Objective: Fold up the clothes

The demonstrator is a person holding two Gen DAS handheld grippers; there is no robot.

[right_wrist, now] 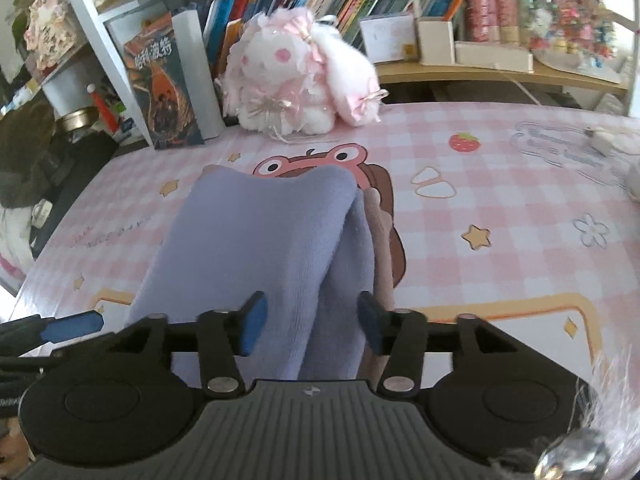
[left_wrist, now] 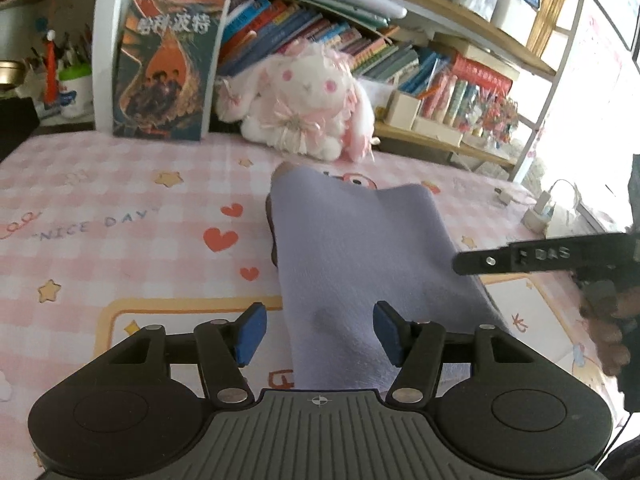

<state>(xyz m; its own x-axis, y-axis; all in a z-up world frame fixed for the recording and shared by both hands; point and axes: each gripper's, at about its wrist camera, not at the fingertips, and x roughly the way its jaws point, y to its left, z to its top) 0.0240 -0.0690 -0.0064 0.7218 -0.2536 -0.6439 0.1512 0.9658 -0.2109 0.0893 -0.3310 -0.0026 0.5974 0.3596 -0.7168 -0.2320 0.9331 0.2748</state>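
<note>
Cloth first: your soft lavender-purple fleece garment (left_wrist: 360, 248) lies folded lengthwise on the pink checked cartoon-print desk mat (left_wrist: 120, 208), with a brown layer (right_wrist: 380, 240) showing along its right edge. Your left gripper (left_wrist: 319, 334) hangs over its near end, blue pads spread apart, pressing nothing. Your right gripper (right_wrist: 310, 326) straddles a raised fold of the same garment, its jaws parted too, pads clear of the fabric. Behind sit a white-and-pink plush rabbit (right_wrist: 296, 76) and a dark paperback book (left_wrist: 168, 68).
</note>
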